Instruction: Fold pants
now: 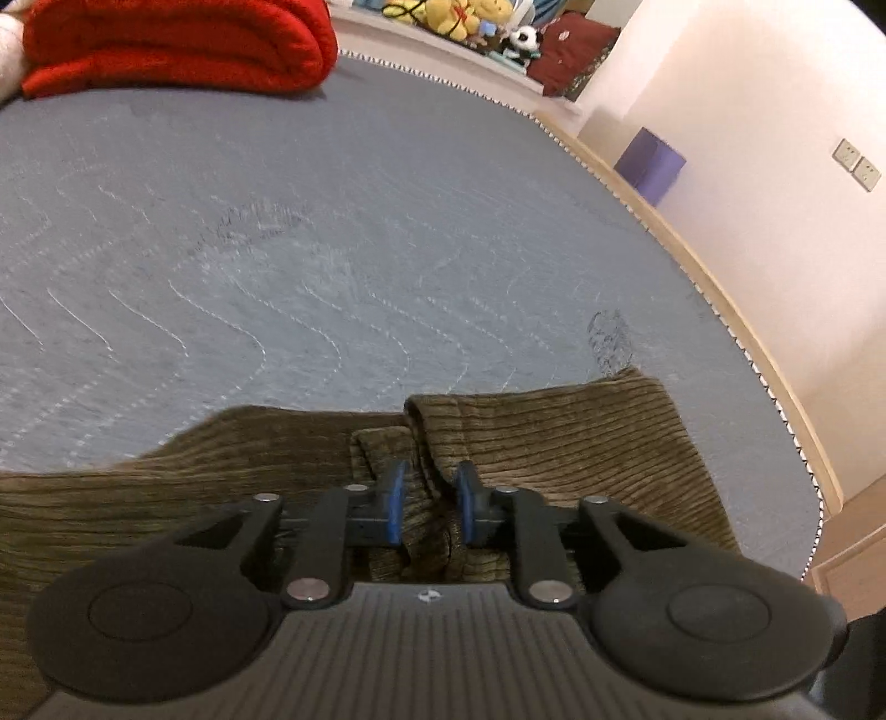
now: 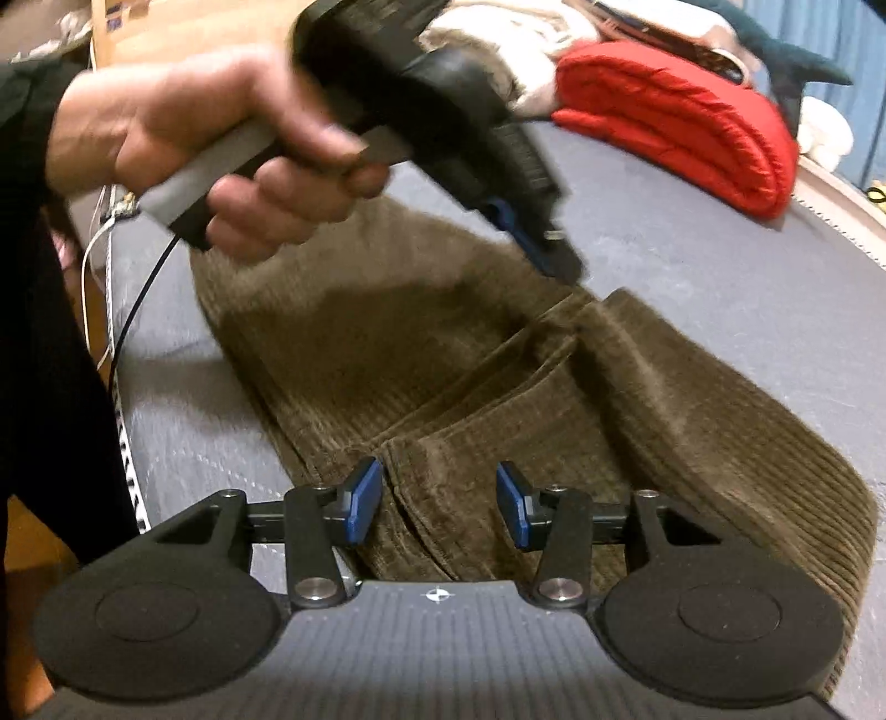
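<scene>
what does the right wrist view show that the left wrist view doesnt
Only the right wrist view: the person's hand holding the left gripper over the pants, and the right gripper with jaws open astride a folded edge.

Only the left wrist view: the plush toys, a purple box, and the left gripper's blue pads close on either side of a cloth ridge.

Both: brown corduroy pants, grey bed cover, red blanket.
</scene>
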A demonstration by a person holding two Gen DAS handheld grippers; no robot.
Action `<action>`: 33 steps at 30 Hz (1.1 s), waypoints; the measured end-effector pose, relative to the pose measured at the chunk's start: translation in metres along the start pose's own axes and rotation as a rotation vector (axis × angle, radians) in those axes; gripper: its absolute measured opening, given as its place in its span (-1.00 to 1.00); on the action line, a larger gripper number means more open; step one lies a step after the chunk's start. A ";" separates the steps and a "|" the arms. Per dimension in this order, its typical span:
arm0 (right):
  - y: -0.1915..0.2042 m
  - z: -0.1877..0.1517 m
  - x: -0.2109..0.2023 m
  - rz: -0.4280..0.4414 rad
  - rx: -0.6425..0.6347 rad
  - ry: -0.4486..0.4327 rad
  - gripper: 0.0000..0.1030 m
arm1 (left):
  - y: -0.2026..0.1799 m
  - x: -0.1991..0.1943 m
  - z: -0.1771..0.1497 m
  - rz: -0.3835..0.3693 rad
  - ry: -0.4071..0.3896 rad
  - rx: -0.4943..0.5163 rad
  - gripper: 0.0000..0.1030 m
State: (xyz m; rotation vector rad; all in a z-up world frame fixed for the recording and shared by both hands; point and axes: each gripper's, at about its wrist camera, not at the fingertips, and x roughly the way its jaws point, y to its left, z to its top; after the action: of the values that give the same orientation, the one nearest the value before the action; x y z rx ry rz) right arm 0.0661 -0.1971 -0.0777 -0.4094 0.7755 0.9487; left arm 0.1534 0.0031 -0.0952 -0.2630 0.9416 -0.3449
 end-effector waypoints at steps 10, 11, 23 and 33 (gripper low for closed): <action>0.011 -0.007 0.014 0.034 -0.065 0.048 -0.48 | 0.000 0.033 0.011 -0.041 0.045 -0.058 -0.30; 0.011 -0.006 0.012 0.036 -0.065 0.047 -0.51 | -0.002 0.033 0.011 -0.042 0.046 -0.052 -0.25; 0.011 -0.001 -0.019 0.050 -0.060 -0.066 -0.79 | -0.013 0.041 0.010 -0.048 0.064 -0.036 0.03; 0.003 -0.005 -0.050 0.106 -0.055 -0.192 -0.79 | -0.001 0.009 0.029 -0.068 -0.017 -0.064 -0.87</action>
State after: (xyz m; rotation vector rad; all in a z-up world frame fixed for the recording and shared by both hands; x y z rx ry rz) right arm 0.0438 -0.2267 -0.0437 -0.3216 0.6017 1.0932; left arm 0.1819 0.0005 -0.0855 -0.3572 0.9292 -0.3745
